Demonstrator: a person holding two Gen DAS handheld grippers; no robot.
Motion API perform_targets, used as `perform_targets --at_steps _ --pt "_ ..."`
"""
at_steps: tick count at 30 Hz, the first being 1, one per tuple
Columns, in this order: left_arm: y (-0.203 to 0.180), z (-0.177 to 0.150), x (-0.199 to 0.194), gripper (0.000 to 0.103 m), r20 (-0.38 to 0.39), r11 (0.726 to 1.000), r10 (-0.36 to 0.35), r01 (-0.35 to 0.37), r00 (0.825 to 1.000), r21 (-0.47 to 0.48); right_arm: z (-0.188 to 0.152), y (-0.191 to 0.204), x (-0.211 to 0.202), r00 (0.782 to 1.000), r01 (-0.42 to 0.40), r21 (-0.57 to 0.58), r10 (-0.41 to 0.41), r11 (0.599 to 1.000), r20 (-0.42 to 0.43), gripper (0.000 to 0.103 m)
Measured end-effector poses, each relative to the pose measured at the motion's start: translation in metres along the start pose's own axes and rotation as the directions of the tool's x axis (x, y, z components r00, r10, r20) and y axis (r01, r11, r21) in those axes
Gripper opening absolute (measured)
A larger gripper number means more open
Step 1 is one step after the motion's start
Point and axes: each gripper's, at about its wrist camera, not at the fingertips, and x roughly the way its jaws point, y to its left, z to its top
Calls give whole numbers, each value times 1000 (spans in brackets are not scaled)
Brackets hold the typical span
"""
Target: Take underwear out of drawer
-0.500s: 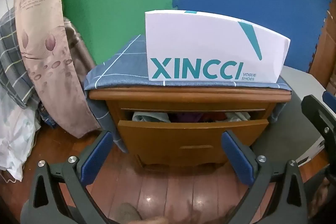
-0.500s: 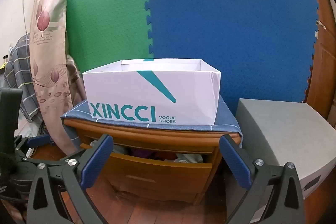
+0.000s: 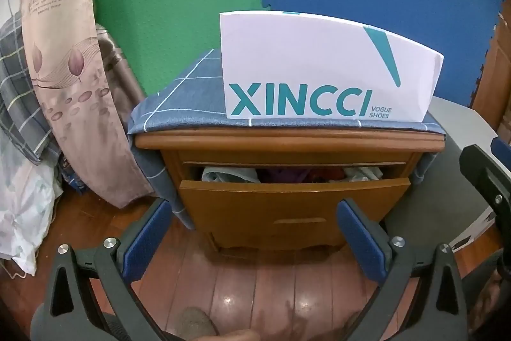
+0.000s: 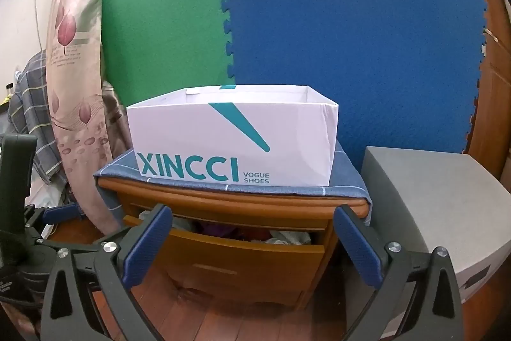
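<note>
box [image 3: 306,59] front: "XINCCI" printed large in teal | beside it, small: "VOGUE SHOES" | same print read on box in right wrist view | curtain [image 3: 60,31]: small lines of text, too blurred to be read

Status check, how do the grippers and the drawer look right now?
Left gripper and right gripper open, empty. Drawer partly open, clothes inside. Nothing blocking.
</note>
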Motion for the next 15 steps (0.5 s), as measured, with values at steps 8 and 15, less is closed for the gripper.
perform_targets --at_steps 8,15 --pt "1 0 0 102 -1 1000 1 -1 1000 -5 0 1 0 1000 1 -1 -1 1000 -2 103" --pt "0 -1 0 102 -1 1000 2 -2 1000 -3 -1 1 -1 1000 1 2 -1 1000 -2 103"
